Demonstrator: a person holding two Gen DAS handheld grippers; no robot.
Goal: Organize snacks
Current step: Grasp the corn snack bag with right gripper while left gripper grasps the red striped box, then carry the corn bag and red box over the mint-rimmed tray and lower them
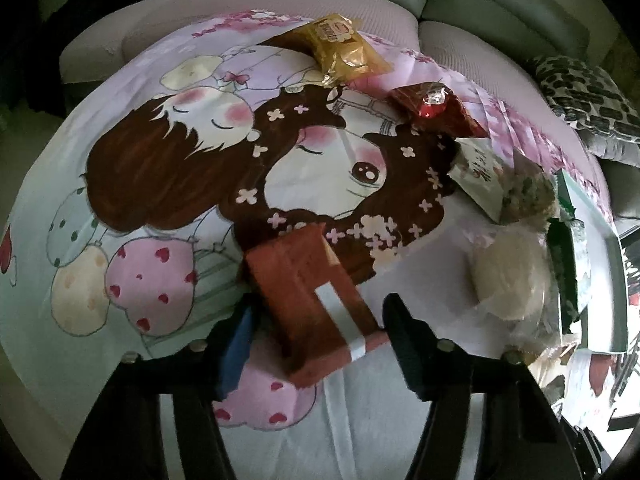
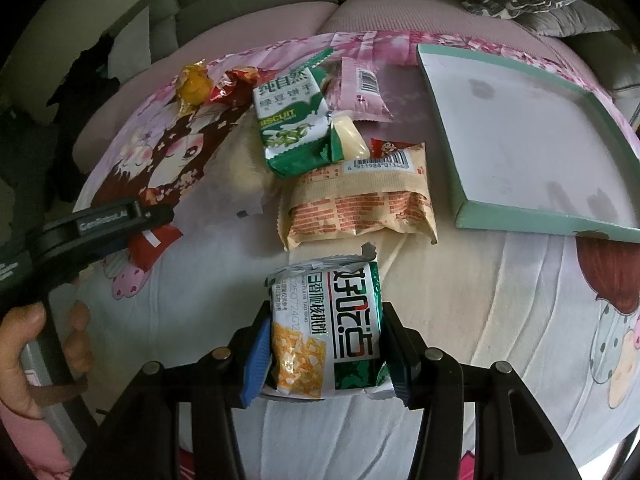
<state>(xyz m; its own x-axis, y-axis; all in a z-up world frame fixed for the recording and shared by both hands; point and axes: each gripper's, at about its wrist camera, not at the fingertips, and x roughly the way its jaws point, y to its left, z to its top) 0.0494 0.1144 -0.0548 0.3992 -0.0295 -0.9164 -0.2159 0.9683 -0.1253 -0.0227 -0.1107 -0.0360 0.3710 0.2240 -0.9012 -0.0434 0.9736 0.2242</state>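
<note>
A red-brown packet (image 1: pixel 316 304) with a white stripe lies askew on the cartoon cloth (image 1: pixel 200 152) between the fingers of my left gripper (image 1: pixel 320 304). The right finger touches the packet's near corner, while a dark gap shows beside the blue left pad (image 1: pixel 236 352). The right wrist view shows that left gripper (image 2: pixel 156 220) from the side, over the same red-brown packet (image 2: pixel 154 244). My right gripper (image 2: pixel 326 314) is shut on a green-and-white snack packet (image 2: pixel 324 332) with a yellow picture. A teal tray (image 2: pixel 520 226) lies empty to the right.
Green biscuit packet (image 2: pixel 292 120), beige barcode packet (image 2: pixel 360 208), pink packet (image 2: pixel 364 88) and a yellow candy (image 2: pixel 194 84) lie mid-cloth. A gold packet (image 1: pixel 344 52), a red wrapper (image 1: pixel 436 108) and a pale round cake (image 1: pixel 508 276) show too. Sofa behind; a hand (image 2: pixel 24 360) holds the left gripper.
</note>
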